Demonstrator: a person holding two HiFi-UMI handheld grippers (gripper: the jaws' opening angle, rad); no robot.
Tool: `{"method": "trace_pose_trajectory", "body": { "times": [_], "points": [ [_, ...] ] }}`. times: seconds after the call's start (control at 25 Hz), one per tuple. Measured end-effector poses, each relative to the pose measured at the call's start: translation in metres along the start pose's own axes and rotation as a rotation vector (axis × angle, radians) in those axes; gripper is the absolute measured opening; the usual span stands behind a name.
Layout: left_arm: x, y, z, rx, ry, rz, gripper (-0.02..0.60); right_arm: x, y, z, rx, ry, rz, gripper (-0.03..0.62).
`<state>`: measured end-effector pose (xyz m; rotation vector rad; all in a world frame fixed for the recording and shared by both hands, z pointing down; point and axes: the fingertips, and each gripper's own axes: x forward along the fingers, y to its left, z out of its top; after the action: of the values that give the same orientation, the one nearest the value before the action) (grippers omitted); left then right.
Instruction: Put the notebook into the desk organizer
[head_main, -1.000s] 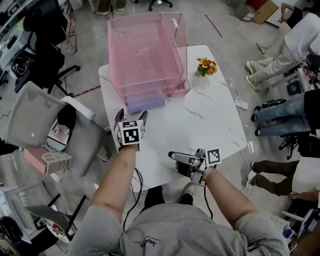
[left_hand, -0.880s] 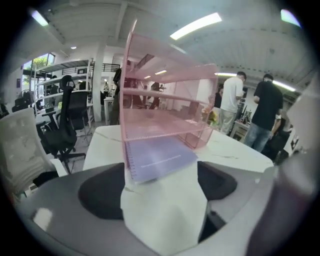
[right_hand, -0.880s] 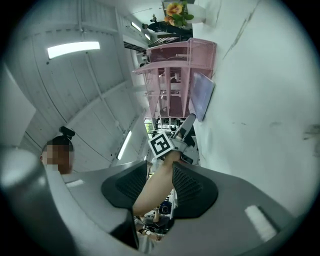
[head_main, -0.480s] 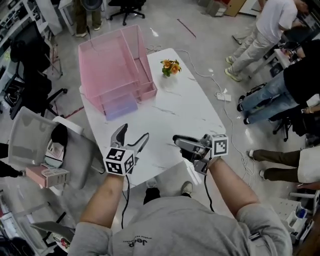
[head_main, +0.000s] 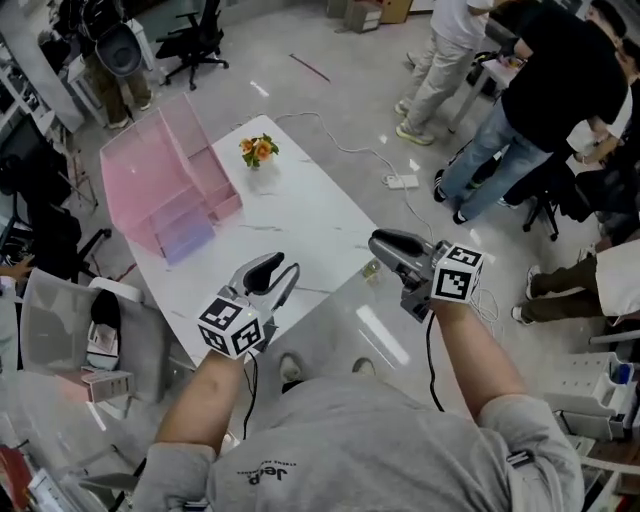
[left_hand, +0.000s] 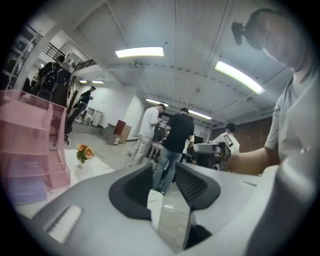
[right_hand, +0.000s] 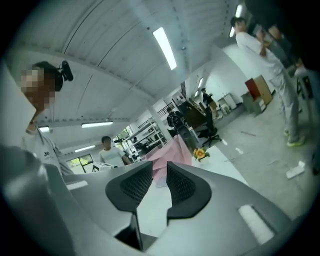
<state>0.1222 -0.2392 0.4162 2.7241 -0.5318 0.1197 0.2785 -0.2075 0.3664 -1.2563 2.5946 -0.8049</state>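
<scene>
At ten o'clock the notebook (head_main: 186, 236) lies in the organizer (head_main: 150, 175): light, floppy, best pinched at its jutting edge. Left tool (head_main: 274, 266) and right tool (head_main: 381, 240), just narrowed to slits, hold nothing.

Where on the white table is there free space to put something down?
The table is bare from the flowers and the pink organizer to its near edge. The far end is crowded: the organizer, with the notebook in its bottom tray, fills it, and the flowers stand beside it.
</scene>
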Motion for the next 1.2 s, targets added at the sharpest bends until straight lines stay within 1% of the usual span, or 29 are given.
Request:
{"method": "trace_pose_trajectory", "body": {
  "times": [0.08,0.16,0.24,0.36,0.52,0.72,0.92,1.2],
  "points": [
    [0.015,-0.031,0.005,0.021,-0.025,-0.053,0.165,-0.033,-0.007,0.007,-0.101,-0.006,-0.073,0.072],
    [0.028,-0.058,0.008,0.036,-0.045,-0.084,0.132,-0.062,-0.010,0.011,-0.187,-0.011,-0.125,0.058],
    [0.039,-0.080,0.011,0.036,-0.058,-0.111,0.120,-0.088,-0.009,0.013,-0.242,-0.027,-0.169,0.038],
    [0.050,-0.104,0.016,0.022,-0.084,-0.138,0.060,-0.122,-0.004,0.014,-0.289,-0.064,-0.229,0.008],
    [0.059,-0.125,0.020,0.004,-0.095,-0.163,0.058,-0.154,0.002,0.010,-0.303,-0.109,-0.269,0.003],
    [0.064,-0.138,0.016,0.034,-0.072,-0.173,0.058,-0.176,-0.001,-0.001,-0.302,-0.113,-0.296,0.002],
    [0.061,-0.145,0.016,0.048,-0.065,-0.179,0.058,-0.181,-0.004,-0.001,-0.304,-0.105,-0.319,0.002],
    [0.058,-0.153,0.015,0.063,-0.057,-0.194,0.058,-0.178,-0.001,-0.006,-0.304,-0.087,-0.306,0.002]
  ]
}}
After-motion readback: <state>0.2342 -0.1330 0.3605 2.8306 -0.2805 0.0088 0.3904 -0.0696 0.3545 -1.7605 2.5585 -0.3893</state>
